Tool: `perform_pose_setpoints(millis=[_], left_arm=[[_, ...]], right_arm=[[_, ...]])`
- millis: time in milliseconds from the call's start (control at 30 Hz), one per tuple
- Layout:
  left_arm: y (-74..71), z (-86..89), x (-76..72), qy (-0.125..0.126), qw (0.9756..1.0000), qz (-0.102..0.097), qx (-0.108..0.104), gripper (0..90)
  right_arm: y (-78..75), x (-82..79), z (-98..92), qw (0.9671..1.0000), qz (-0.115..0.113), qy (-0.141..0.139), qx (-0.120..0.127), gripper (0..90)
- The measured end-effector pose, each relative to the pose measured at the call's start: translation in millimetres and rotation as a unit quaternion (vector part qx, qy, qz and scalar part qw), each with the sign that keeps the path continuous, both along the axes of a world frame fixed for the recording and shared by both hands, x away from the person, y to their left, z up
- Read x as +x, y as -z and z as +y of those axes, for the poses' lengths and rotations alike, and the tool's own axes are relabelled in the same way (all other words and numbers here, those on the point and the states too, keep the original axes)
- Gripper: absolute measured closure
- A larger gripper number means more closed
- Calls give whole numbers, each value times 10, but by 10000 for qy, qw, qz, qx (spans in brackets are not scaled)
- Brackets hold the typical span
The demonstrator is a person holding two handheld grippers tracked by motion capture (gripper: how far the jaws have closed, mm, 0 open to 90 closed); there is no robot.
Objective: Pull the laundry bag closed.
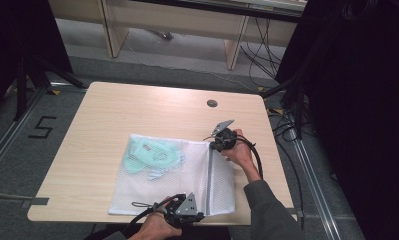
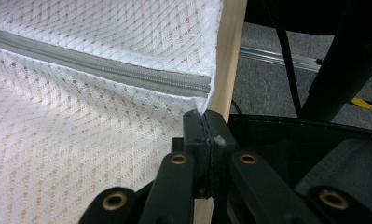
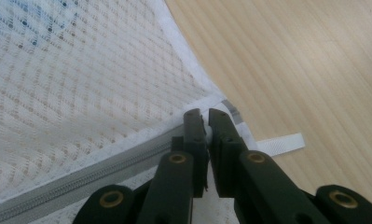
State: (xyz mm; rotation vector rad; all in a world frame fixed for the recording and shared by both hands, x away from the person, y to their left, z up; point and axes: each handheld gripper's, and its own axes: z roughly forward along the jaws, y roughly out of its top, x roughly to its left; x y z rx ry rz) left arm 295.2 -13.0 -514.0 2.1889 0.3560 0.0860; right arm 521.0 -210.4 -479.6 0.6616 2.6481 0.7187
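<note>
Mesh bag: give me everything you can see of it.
The mesh bag is white netting, roughly rectangular, lying flat on the wooden table, reaching its near edge. A grey zip, closed where visible, runs across it near its right side. Pale green cloth shows through the mesh at the far left. The left gripper, shut, pinches the near end by the zip; the right gripper, shut, grips the far zip end, beside a white tab.

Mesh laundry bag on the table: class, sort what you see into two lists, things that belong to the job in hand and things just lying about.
Belong to the job:
- mesh laundry bag
- grey zipper
- pale green garment inside the bag
- left gripper, shut at the bag's near corner
- right gripper, shut at the zipper's far end

Just lying about:
- cables on the floor
- round grommet in the table
</note>
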Motion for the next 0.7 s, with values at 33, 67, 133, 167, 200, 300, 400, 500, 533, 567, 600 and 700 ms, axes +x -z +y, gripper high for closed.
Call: perform_pose_setpoints(millis=[33, 67, 133, 167, 200, 300, 400, 500, 533, 567, 600, 700], left_arm=[[-10, 12, 7, -4, 10000, -27, 57, 892], [-12, 10, 7, 4, 10000, -24, 52, 892], [-2, 2, 5, -28, 10000, 12, -8, 890], [3, -1, 5, -41, 10000, 33, -24, 890], [5, 5, 17, -40, 10000, 11, 13, 890], [-5, 20, 28, -49, 10000, 51, -29, 889], [-13, 37, 42, -88, 10000, 29, -36, 888], [-3, 43, 64, -85, 9999, -1, 57, 887], [13, 34, 57, -108, 9999, 46, -42, 886], [11, 38, 57, -111, 9999, 43, -21, 885], [11, 40, 59, -135, 9999, 66, -33, 885], [11, 41, 75, -144, 9999, 33, 38, 883]], right_arm=[[-4, 2, 1, 10000, 7, 24, 7, 867], [-5, -4, 5, 9998, 141, 107, 77, 866], [-3, 4, 4, 10000, 60, 23, 40, 866], [-8, -5, 8, 10000, -10, 86, -9, 866], [-17, -9, 17, 9999, 20, 114, 23, 866], [-17, -10, 20, 9999, -5, 139, 34, 866], [-23, 1, 15, 9999, -118, 121, 15, 865], [-20, 2, 17, 9998, -100, 161, 19, 865], [-17, 10, 15, 9998, -135, 159, 53, 865], [-13, 20, 15, 9998, -160, 114, 64, 863], [-7, 23, 19, 9998, -113, 123, 83, 863], [-6, 12, 36, 9996, -151, 226, 35, 860]])
